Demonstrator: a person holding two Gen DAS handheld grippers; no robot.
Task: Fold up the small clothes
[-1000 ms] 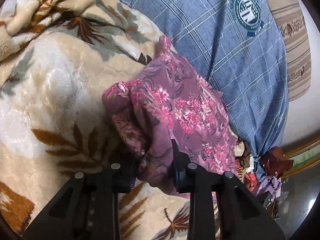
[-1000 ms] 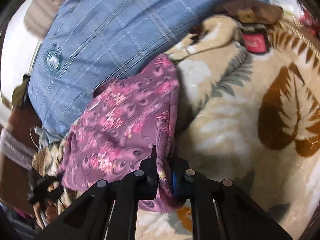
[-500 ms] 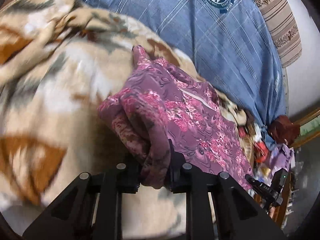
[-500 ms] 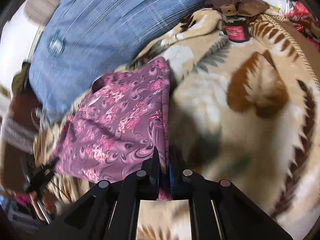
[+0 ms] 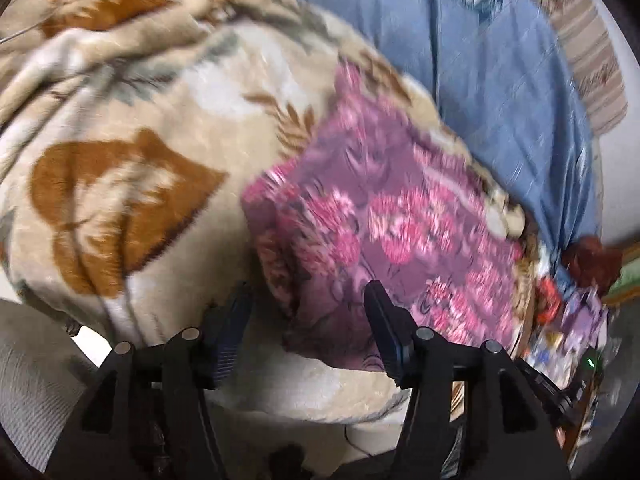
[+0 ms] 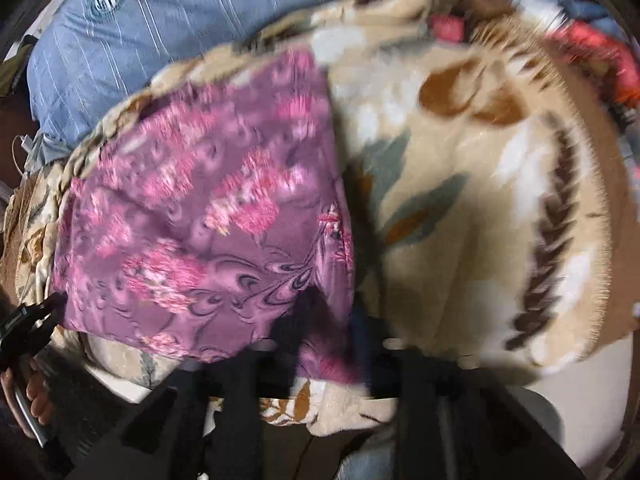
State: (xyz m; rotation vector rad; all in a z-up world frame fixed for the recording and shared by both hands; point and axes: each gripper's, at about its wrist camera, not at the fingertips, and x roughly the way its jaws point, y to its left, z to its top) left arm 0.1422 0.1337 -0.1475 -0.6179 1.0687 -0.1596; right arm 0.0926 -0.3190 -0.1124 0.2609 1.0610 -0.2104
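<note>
**Both grippers letting go of the folded floral garment**

The plush leaf-print blanket (image 5: 168,128) fills most of both views, thick and rumpled, so anything laid on it rests on a soft, uneven bed. Beyond it, further out from both grippers, lies a blue checked cloth with a round crest (image 5: 500,60).

The purple floral garment (image 5: 392,232) rests on the blanket directly ahead of the left gripper (image 5: 308,320) and runs off to its right. In the right wrist view it lies ahead and to the left of the right gripper (image 6: 332,344), its near right corner reaching down between the fingers. It looks thin, light and limp (the near edge shows stacked layers, so it is probably already doubled), and I judge it will sag and slide open if lifted by a single layer.

The left gripper's jaws are opening, spread wide; the garment's near left corner lies between them, but the pads do not press on it. The right gripper's jaws are opening too. That view is heavily blurred, so whether its fingers touch the cloth is hard to tell, though they appear apart.

For any next fold, the sound hold would be at the two near corners, pinching every layer together, low against the blanket.
</note>
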